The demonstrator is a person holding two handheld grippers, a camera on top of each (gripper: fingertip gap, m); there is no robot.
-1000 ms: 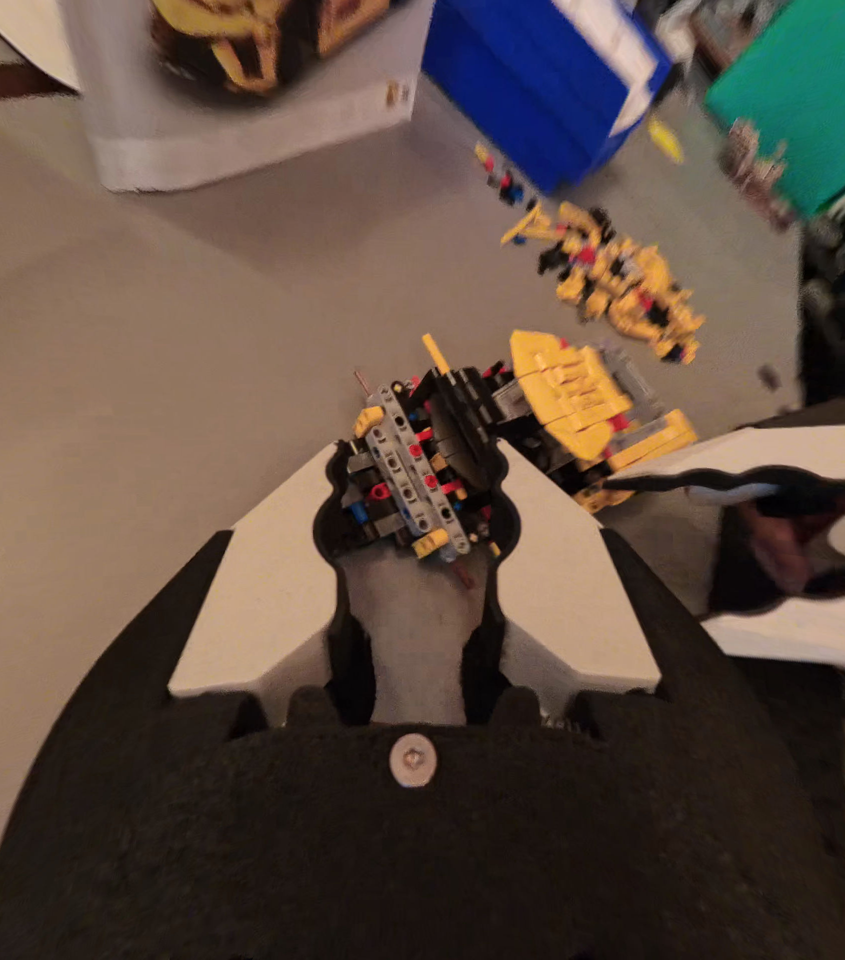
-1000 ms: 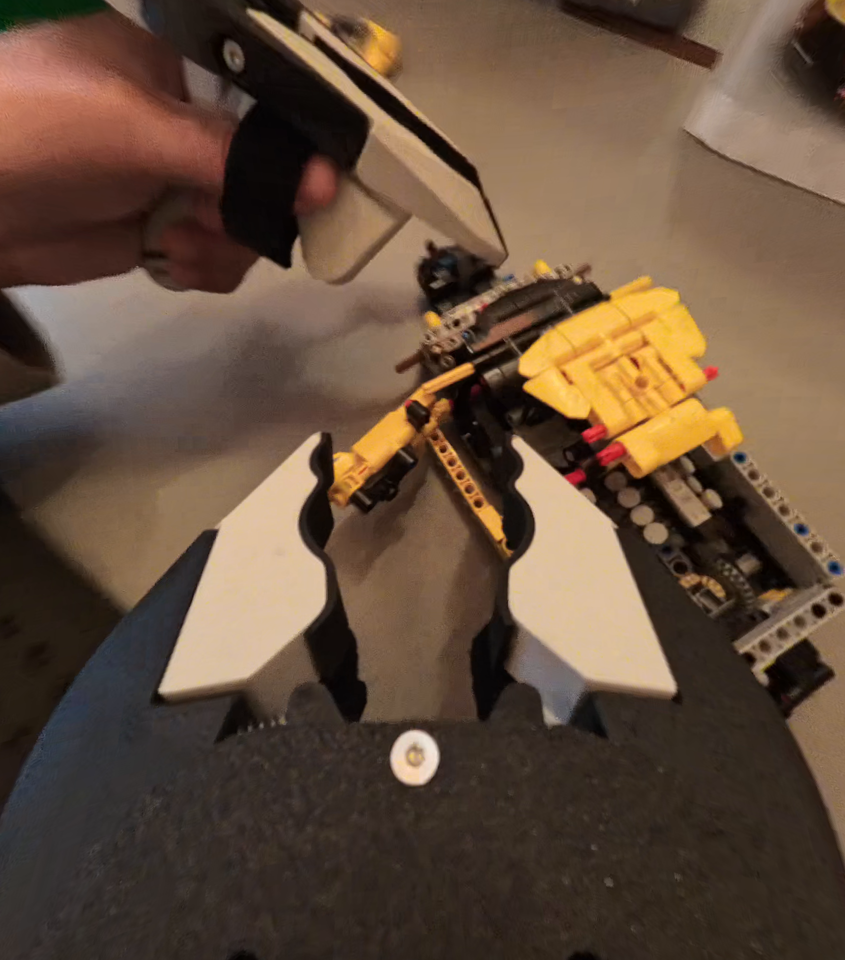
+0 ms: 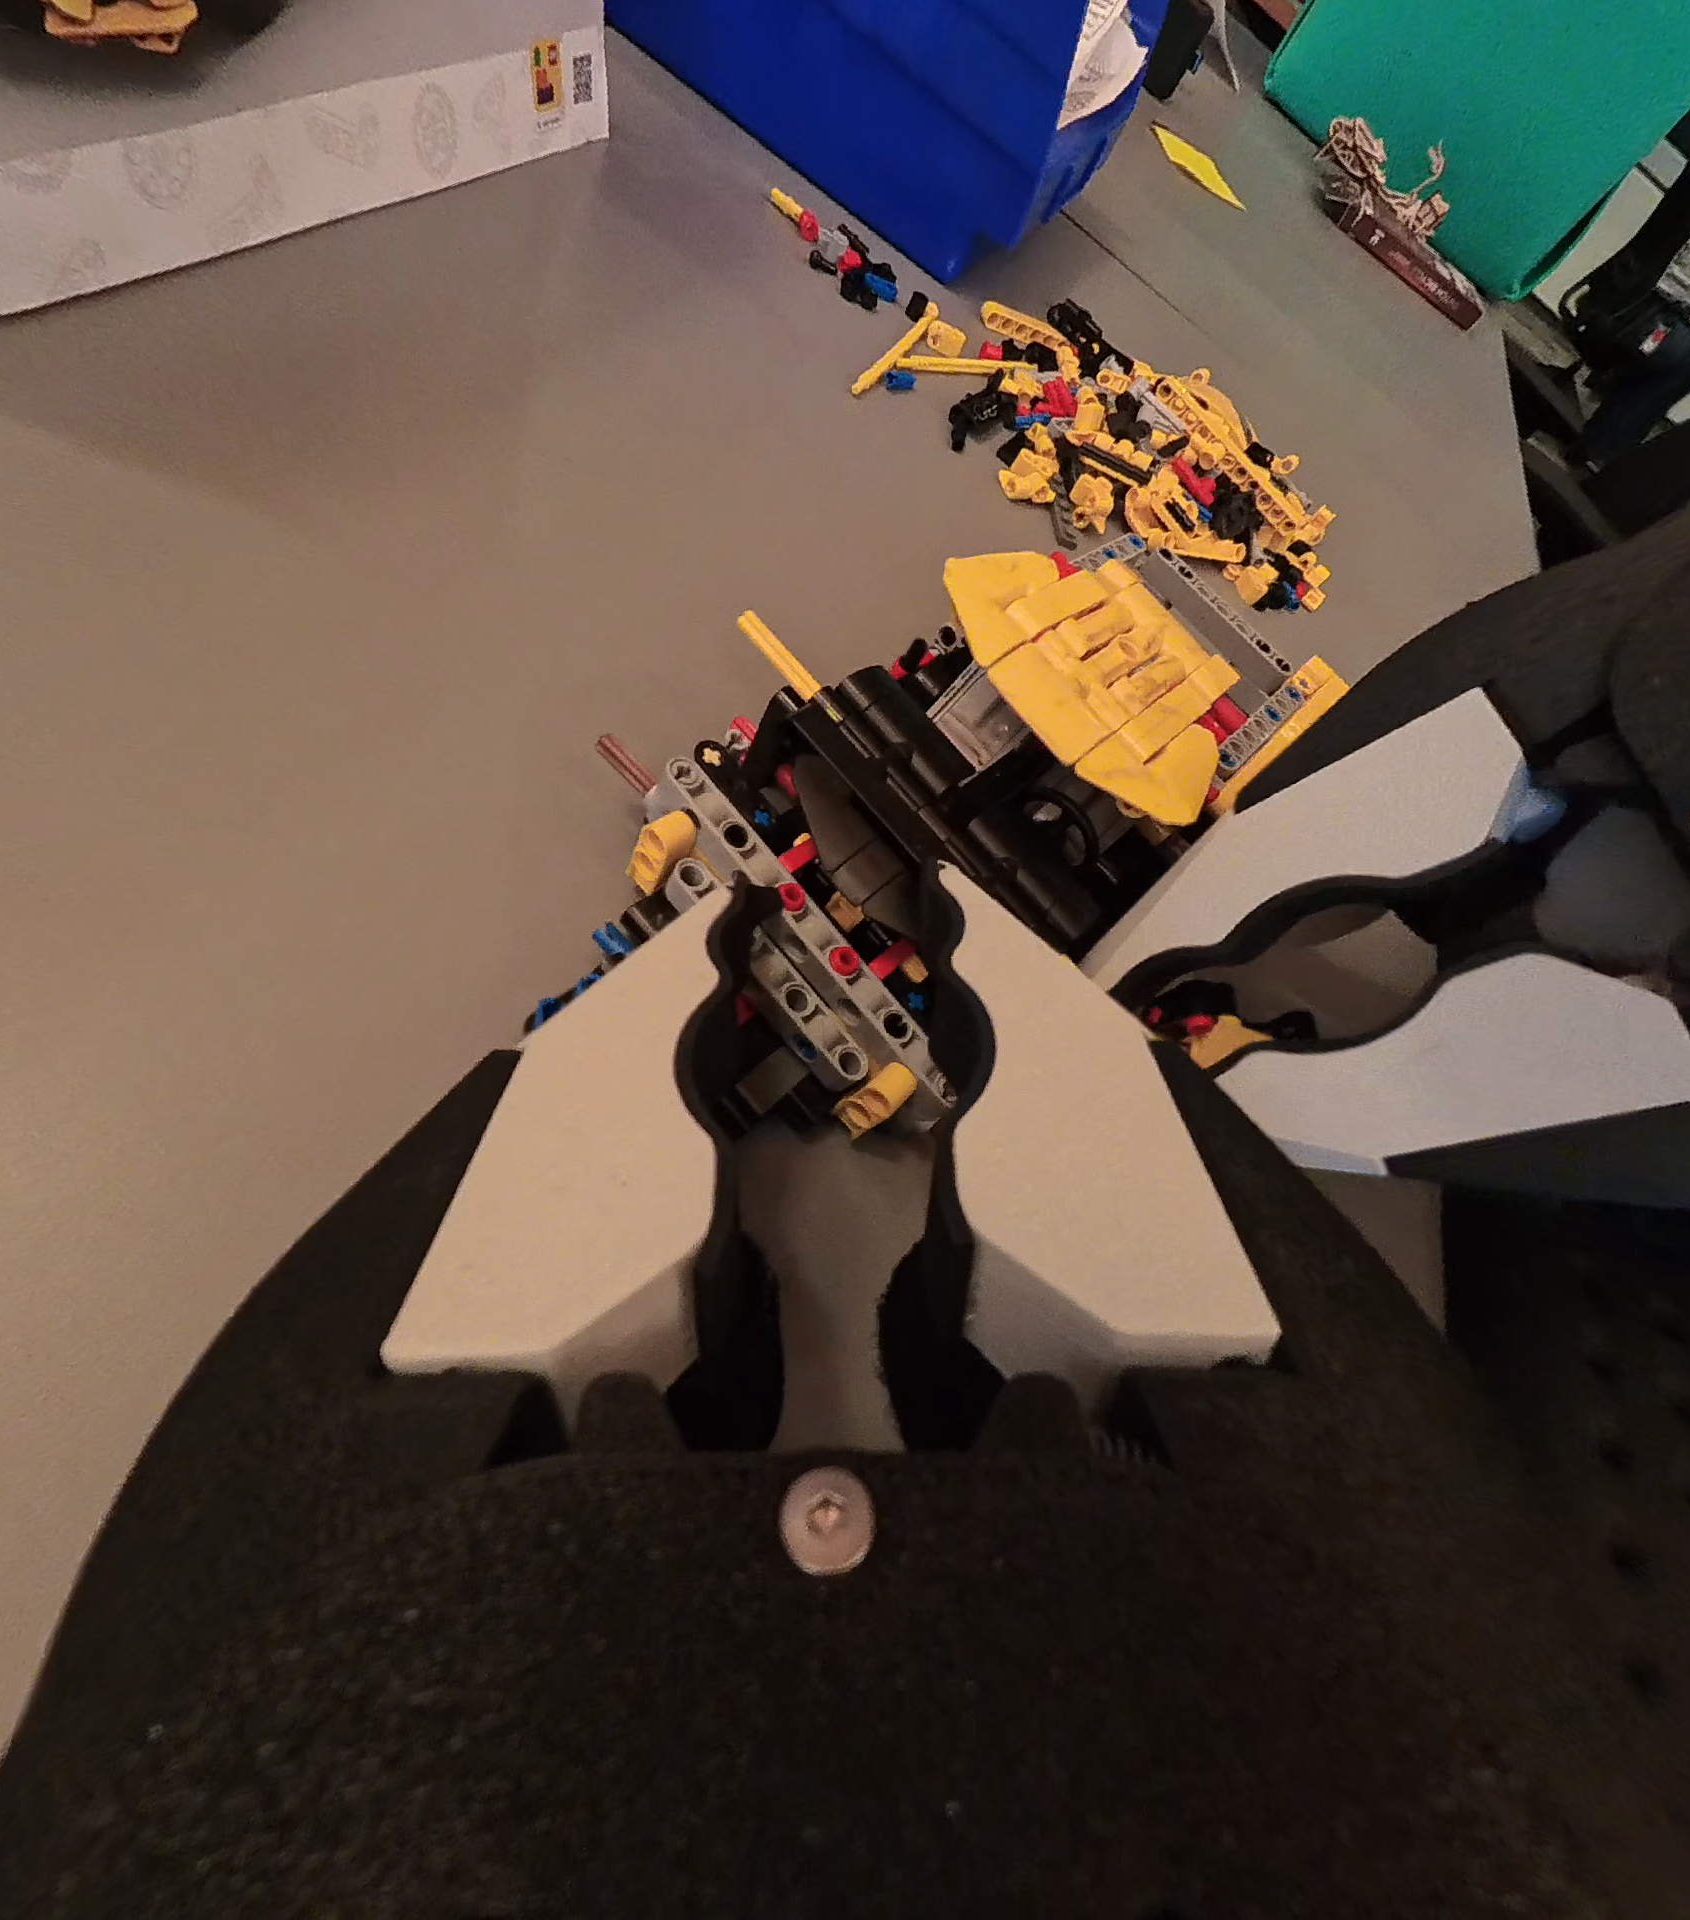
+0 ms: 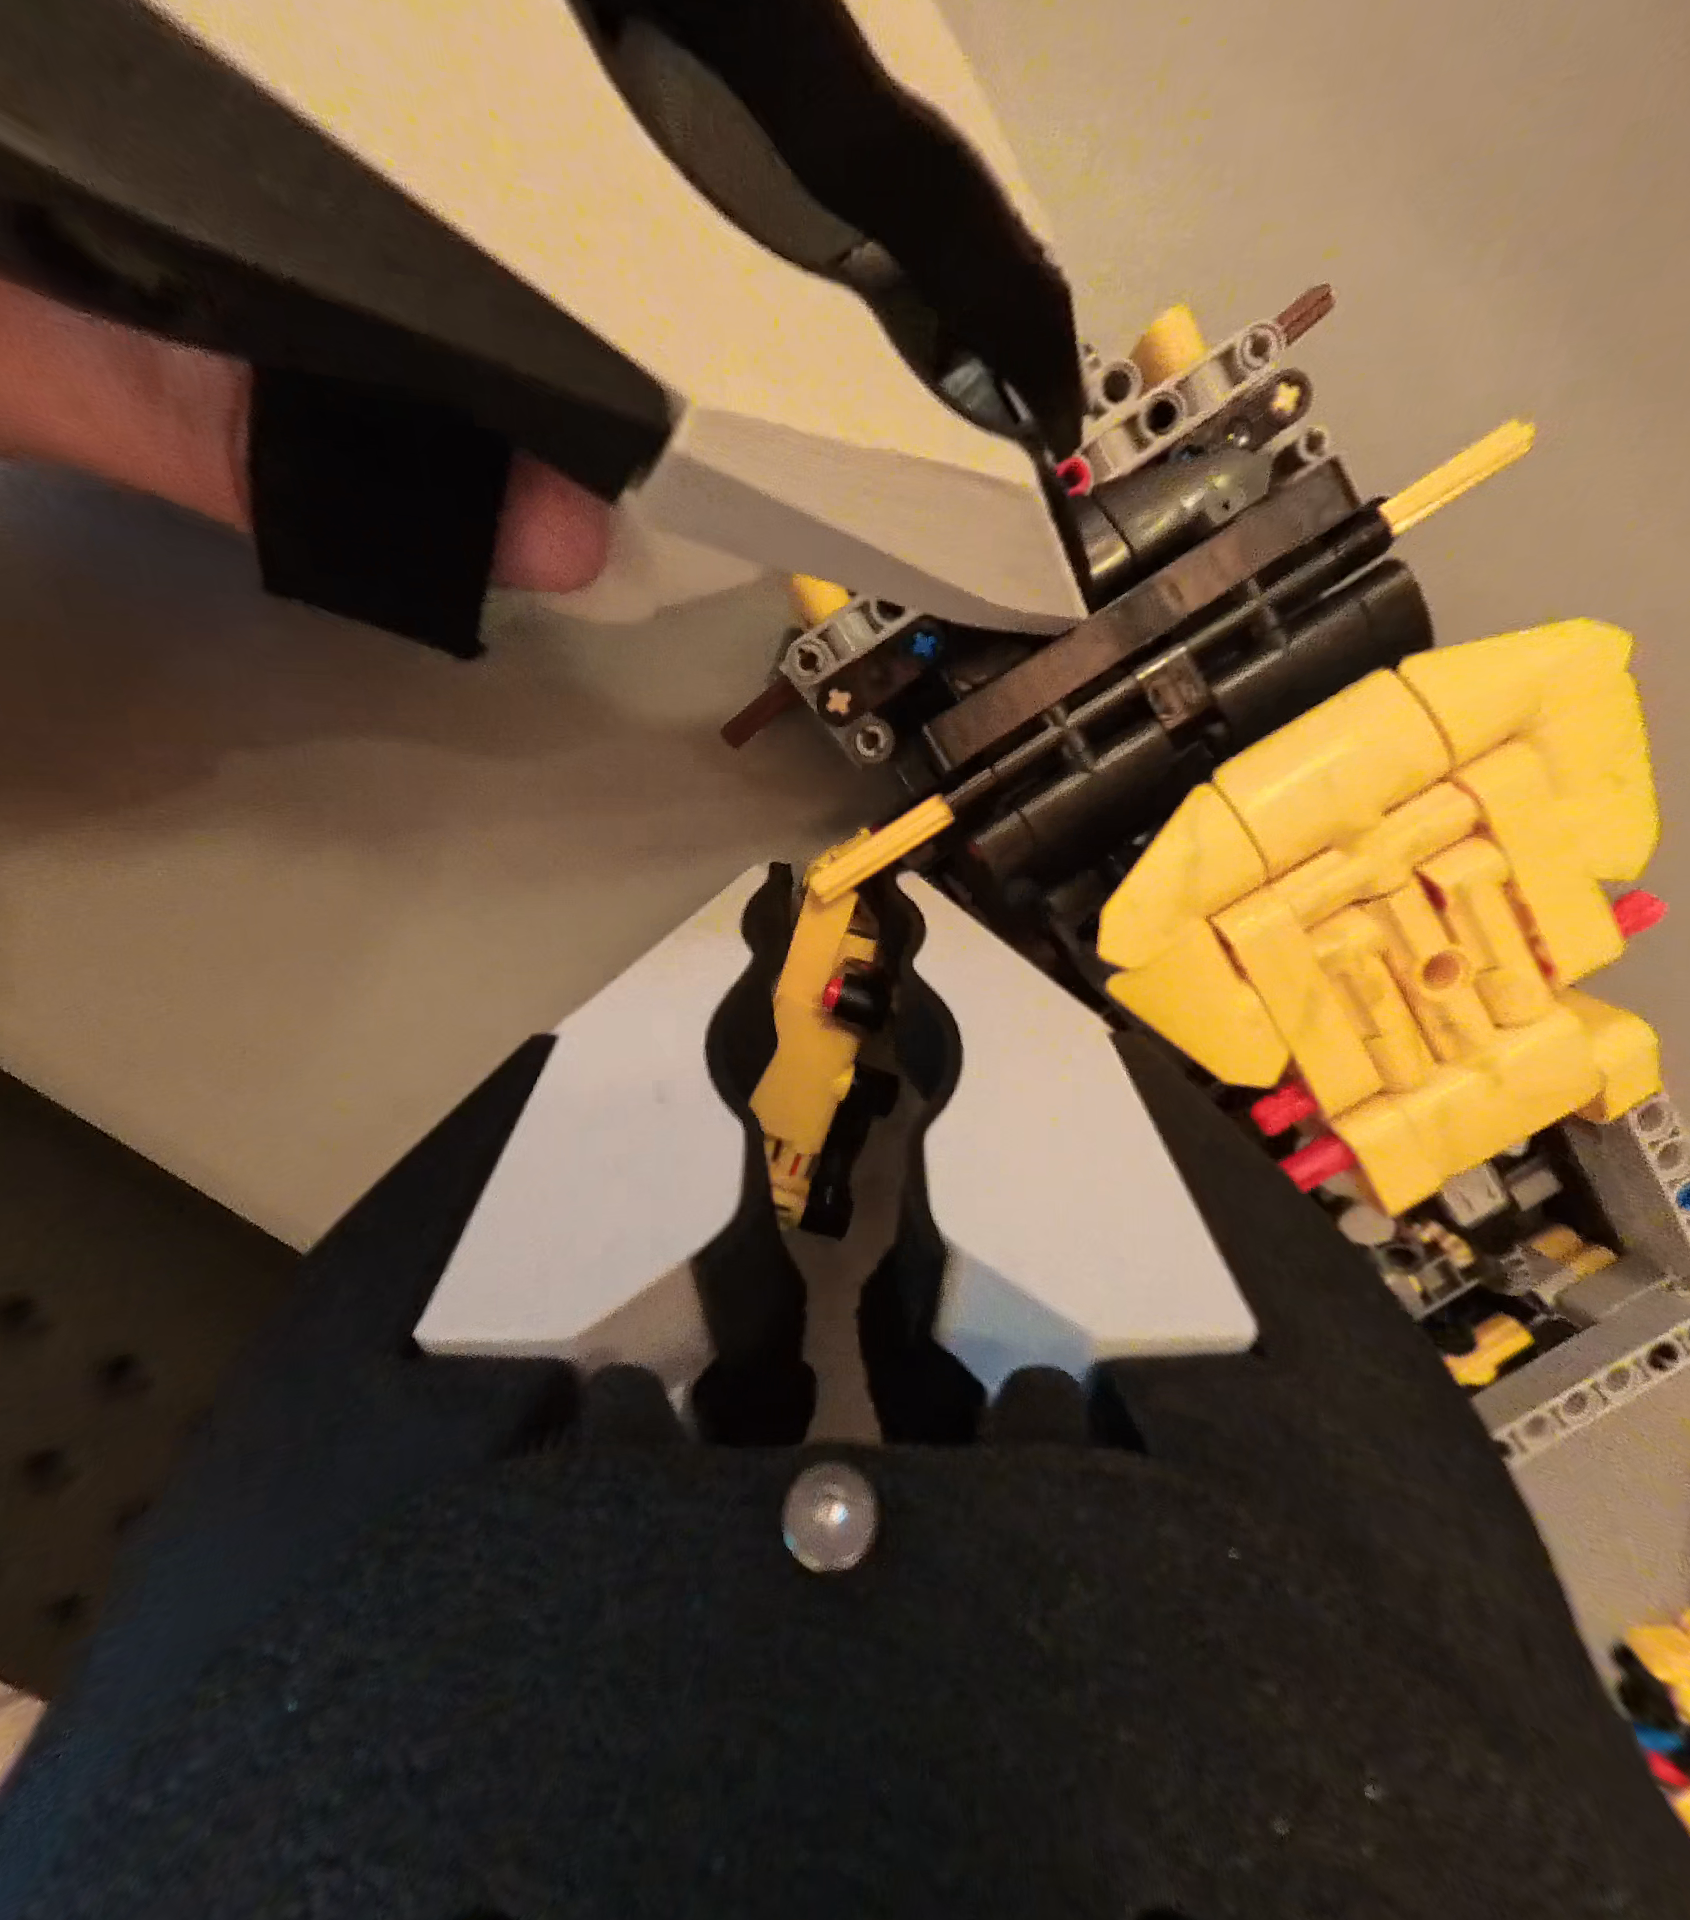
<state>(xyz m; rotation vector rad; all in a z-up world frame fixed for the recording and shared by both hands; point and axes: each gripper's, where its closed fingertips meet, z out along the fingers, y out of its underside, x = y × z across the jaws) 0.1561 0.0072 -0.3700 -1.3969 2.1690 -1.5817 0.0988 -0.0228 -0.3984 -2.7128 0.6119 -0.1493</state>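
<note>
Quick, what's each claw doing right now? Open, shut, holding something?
Left gripper: closed on the grey-beamed end of the yellow-and-black brick-built vehicle.
Right gripper: closed on the vehicle's yellow-and-black side arm.

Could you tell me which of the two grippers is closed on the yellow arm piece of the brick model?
The right gripper: it pinches the yellow arm piece, whereas the left gripper clamps the model's grey studded beam.

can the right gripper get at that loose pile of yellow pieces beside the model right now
Probably not as is: the right gripper is shut on a yellow arm piece of the model; the pile lies beyond the model.
</note>
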